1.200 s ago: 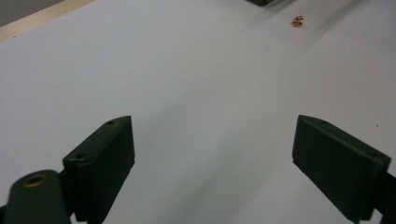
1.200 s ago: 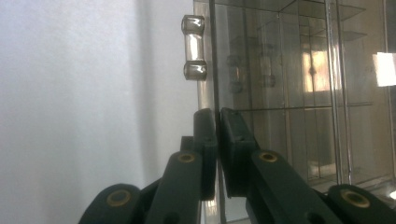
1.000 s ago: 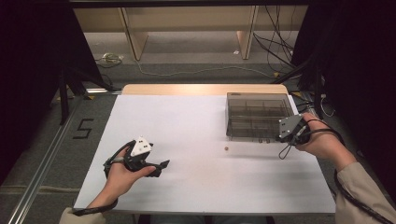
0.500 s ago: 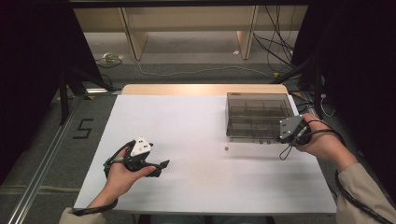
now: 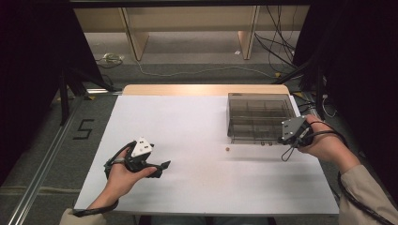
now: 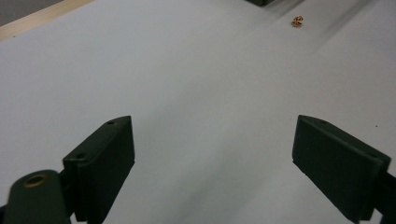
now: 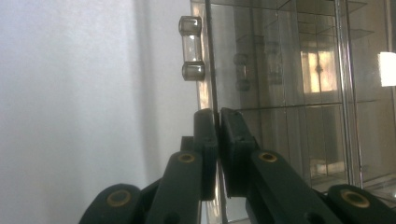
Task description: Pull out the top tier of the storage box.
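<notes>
Nothing has moved: right gripper pinches the flat box lid's front edge.

The high view looks forward and down over the whole table. Each gripper view sits low and close; the right one shares the clear box with the high view.

One number on the floor

From above I can read a single mark: a dark figure "5" on the grey floor, just left of the table I work at, beside the metal rail. I can make out no other writing, label or brand anywhere, not on the table or on what I hold.
</notes>
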The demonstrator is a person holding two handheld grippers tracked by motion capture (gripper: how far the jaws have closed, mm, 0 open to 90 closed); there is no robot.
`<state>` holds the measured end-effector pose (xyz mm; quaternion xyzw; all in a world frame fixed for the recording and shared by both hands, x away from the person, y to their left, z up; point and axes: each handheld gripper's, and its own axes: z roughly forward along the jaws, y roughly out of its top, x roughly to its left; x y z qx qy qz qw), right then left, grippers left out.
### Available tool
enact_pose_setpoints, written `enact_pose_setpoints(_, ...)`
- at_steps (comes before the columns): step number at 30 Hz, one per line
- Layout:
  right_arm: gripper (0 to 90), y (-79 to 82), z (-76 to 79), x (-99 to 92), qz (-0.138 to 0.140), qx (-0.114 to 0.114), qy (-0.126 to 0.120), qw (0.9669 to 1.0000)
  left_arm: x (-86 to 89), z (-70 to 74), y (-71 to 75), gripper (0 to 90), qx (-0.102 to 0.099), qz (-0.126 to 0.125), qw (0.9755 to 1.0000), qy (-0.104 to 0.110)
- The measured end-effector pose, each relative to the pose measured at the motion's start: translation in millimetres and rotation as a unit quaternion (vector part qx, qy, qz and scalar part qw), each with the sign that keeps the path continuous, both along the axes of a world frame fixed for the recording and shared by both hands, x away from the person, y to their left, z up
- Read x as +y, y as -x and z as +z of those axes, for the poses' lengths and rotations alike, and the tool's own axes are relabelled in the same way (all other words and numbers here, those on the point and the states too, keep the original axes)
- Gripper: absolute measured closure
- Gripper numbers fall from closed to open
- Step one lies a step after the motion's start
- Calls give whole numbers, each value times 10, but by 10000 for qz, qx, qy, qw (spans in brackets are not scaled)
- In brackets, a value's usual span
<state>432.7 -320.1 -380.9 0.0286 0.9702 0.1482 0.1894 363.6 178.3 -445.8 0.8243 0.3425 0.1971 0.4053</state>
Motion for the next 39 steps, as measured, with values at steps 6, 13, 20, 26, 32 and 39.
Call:
enact_pose_setpoints(6, 836, 10, -2, -11, -144, -14, -107, 9998, -4, 0, 0, 130, 6, -10, 10000, -9)
enact_pose_setpoints(13, 643, 85, -2, -41, -855, -21, -997, 9913, -9, -2, 4, 130, 20, -12, 10000, -1)
enact_pose_setpoints(20, 436, 188, -114, 32, -1480, -1, -1961, 9694, -5, 3, 8, 130, 7, -20, 10000, -11)
enact_pose_setpoints(26, 377, 251, -205, 129, -1561, -182, -2374, 9586, 13, -3, 13, 130, 15, -16, 10000, 15)
enact_pose_setpoints(32, 335, 289, -223, 268, -1613, -288, -2794, 9461, 25, -7, 12, 130, 24, -34, 10000, 42)
enact_pose_setpoints(39, 332, 323, -213, 501, -1426, -264, -3034, 9418, 22, -4, 12, 130, 24, -49, 10000, 57)
